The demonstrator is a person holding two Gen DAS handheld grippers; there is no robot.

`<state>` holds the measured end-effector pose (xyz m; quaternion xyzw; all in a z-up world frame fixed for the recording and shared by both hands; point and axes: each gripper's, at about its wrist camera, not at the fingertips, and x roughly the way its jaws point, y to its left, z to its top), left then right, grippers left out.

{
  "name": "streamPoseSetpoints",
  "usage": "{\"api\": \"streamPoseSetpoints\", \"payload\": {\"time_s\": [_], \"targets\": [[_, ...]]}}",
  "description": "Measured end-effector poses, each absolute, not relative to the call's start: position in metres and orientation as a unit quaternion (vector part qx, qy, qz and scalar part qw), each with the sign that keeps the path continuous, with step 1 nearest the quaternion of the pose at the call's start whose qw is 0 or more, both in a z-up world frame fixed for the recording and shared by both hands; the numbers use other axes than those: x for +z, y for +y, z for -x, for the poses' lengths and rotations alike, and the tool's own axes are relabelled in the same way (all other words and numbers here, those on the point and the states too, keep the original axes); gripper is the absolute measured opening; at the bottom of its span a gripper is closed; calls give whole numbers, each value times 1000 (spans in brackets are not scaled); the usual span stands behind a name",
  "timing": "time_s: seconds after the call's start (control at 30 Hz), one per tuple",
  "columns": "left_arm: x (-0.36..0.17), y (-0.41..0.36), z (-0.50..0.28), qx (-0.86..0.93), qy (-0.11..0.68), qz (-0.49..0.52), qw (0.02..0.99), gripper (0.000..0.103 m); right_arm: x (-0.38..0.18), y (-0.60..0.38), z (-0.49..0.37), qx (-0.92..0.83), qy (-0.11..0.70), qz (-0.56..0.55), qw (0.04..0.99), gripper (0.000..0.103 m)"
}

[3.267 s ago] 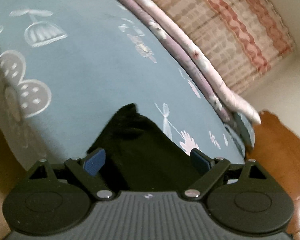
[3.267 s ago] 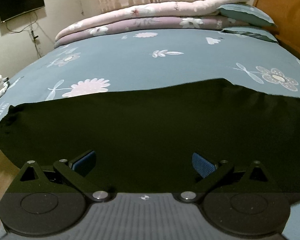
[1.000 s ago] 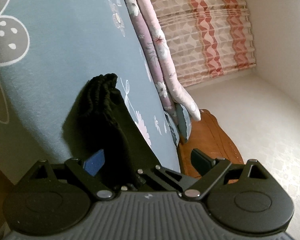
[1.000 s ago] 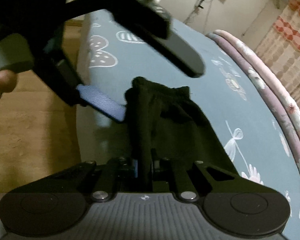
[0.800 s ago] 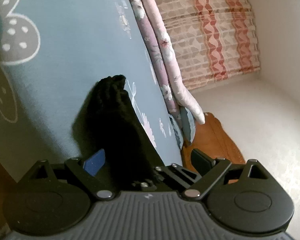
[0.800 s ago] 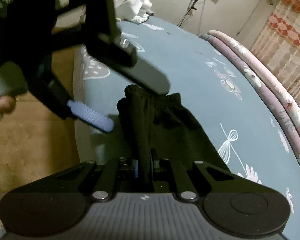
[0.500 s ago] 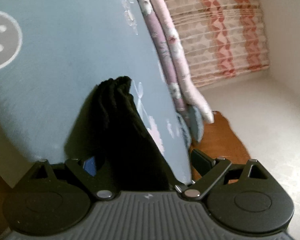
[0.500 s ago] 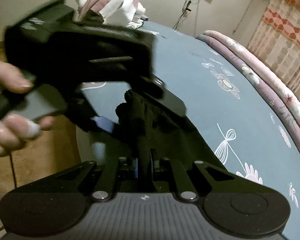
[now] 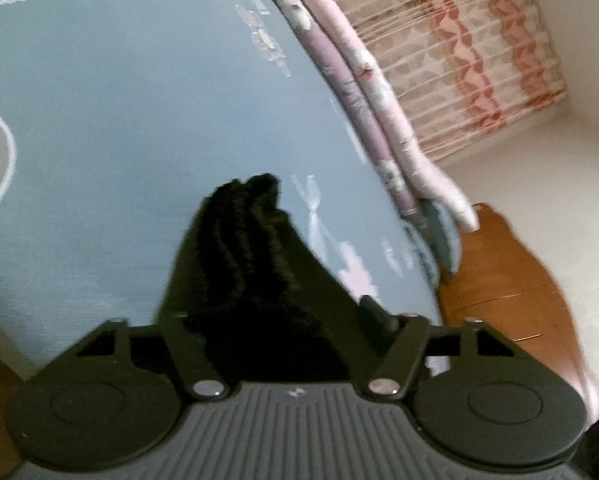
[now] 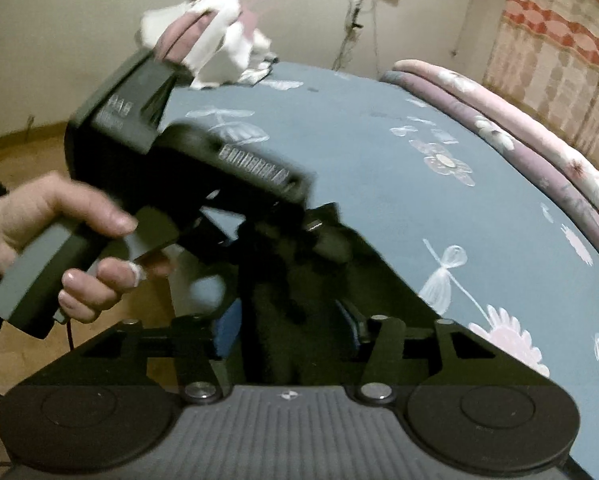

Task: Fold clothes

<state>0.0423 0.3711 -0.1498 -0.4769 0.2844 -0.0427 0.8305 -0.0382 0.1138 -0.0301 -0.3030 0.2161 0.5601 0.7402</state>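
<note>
Black garment (image 9: 255, 264) bunched at the near edge of the bed (image 9: 119, 128), its gathered band toward the bed's middle, the rest trailing back along the edge. Left claw (image 9: 275, 320) spread, fabric lying between its fingers; a hand (image 10: 55, 240) grips its handle. Right claw (image 10: 287, 332) half parted, a fold of the garment standing between its blue pads (image 10: 227, 330), pinch uncertain.

Black garment (image 9: 255, 276). Blue-grey bedsheet (image 9: 139, 112), white and pale pink flower print. Pink and mauve floral quilts (image 9: 363, 92). Beige curtain (image 9: 471, 52), red wavy bands. White-and-mauve heap (image 10: 215, 48), probably clothes. Orange-brown headboard (image 9: 511, 292).
</note>
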Motion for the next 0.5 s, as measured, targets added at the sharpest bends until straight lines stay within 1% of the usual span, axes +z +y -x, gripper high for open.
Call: {"api": "streamPoseSetpoints", "payload": {"time_s": [0.03,0.1,0.17,0.2,0.27,0.3,0.33,0.47,0.5], "targets": [[-150,370,-42,-35,292,468,834,51,-29,108,33,556,219,298,744,61],[-149,368,-41,-20,303,452,839,44,-27,95,24,547,224,289,753,63],[-149,368,-40,-16,307,446,841,42,-25,83,15,538,229,280,761,65],[-147,367,-39,-12,311,441,842,39,-25,77,10,534,232,275,765,67],[-145,366,-38,-3,319,431,844,28,-23,64,1,525,237,265,773,70],[-144,365,-38,2,323,426,845,26,-22,58,-4,520,240,261,777,71],[-139,363,-38,3,324,418,848,24,-21,52,-9,516,242,256,781,72],[-119,351,-37,7,331,387,860,24,-17,27,-28,497,252,236,796,77],[-115,349,-36,8,333,380,863,24,-16,21,-32,492,255,232,800,82]]}}
